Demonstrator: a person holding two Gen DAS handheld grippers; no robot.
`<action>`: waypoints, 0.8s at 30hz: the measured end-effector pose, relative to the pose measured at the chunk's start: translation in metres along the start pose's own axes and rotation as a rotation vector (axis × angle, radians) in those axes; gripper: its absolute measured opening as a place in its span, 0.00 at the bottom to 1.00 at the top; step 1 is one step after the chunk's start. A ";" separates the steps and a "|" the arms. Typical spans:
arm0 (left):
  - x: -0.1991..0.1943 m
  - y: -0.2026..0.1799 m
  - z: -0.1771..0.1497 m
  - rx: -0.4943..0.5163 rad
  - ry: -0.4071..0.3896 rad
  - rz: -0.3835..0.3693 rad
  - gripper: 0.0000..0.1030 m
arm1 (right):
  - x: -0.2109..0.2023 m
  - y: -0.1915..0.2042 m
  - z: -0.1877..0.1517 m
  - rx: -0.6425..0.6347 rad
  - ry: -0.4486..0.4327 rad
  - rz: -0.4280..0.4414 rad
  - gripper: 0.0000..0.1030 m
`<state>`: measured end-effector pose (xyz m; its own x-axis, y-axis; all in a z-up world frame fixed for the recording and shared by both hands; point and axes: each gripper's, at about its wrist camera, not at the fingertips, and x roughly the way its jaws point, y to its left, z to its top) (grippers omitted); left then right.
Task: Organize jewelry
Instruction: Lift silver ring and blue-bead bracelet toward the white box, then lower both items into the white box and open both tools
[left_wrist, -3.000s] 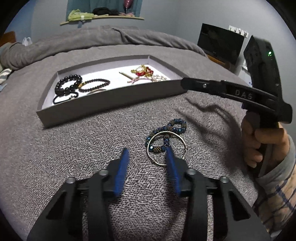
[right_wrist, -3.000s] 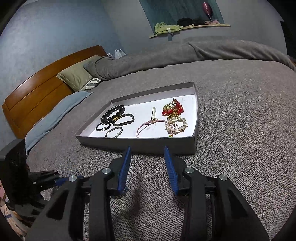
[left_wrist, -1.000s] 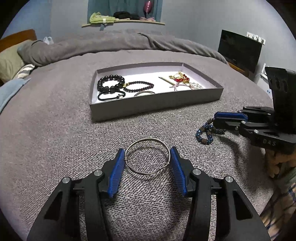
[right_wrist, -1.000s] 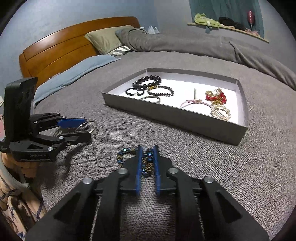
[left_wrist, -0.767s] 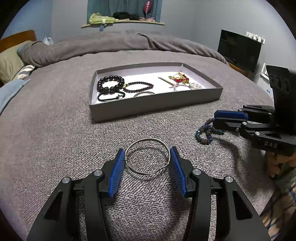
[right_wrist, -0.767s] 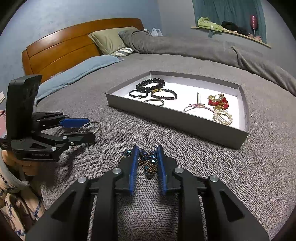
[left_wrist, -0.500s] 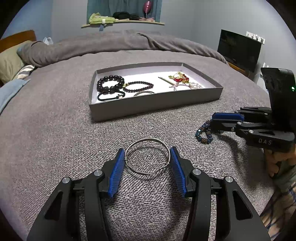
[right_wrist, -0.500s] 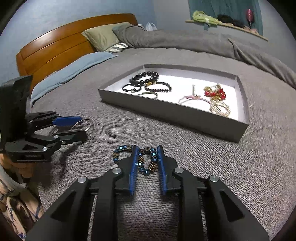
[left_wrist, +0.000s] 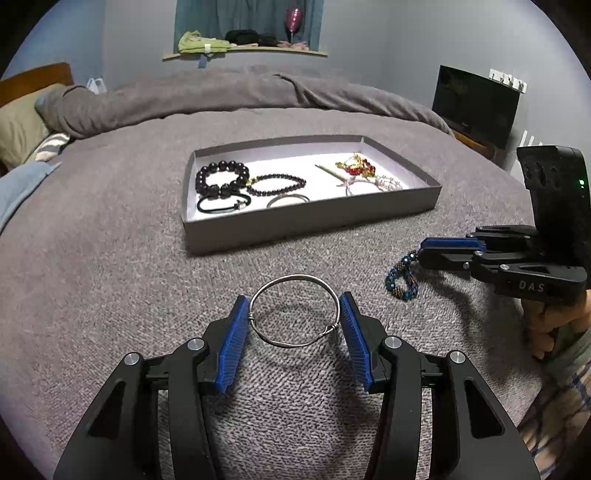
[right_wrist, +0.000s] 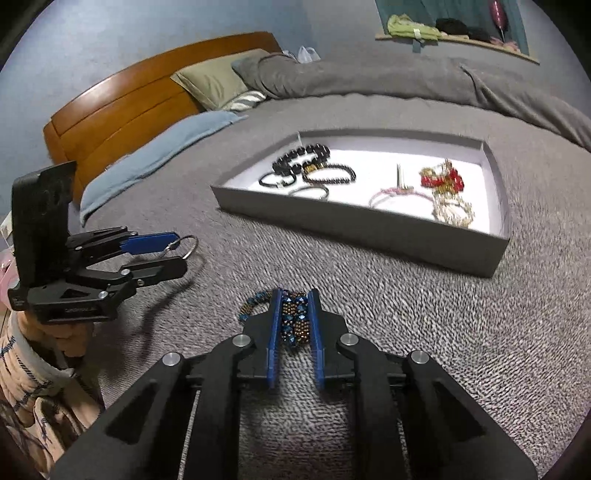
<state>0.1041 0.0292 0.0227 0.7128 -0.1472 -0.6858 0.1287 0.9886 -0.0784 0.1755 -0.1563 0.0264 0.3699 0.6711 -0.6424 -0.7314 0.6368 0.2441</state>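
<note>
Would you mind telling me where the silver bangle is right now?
The silver bangle is clamped between the left gripper's pads, just above the grey bedspread, in front of the tray.

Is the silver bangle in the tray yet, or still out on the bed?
Out. The silver bangle sits clamped between the left hand-held gripper pads above the grey blanket, well short of the tray.

Tray (right_wrist: 369, 218) contents smeared by motion blur, beaded bracelet (right_wrist: 293, 319) partly hidden between jaws
</note>
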 end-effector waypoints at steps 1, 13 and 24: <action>-0.001 0.000 0.001 0.000 -0.003 0.000 0.50 | -0.003 0.001 0.001 -0.001 -0.014 -0.002 0.14; -0.001 0.001 0.020 0.021 -0.026 -0.009 0.50 | -0.030 0.001 0.026 0.002 -0.130 -0.015 0.14; 0.015 0.004 0.063 0.032 -0.078 -0.012 0.50 | -0.032 -0.001 0.065 -0.037 -0.171 -0.061 0.14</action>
<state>0.1583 0.0291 0.0579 0.7623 -0.1623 -0.6265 0.1588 0.9854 -0.0621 0.2013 -0.1540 0.0939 0.5039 0.6886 -0.5215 -0.7240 0.6660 0.1799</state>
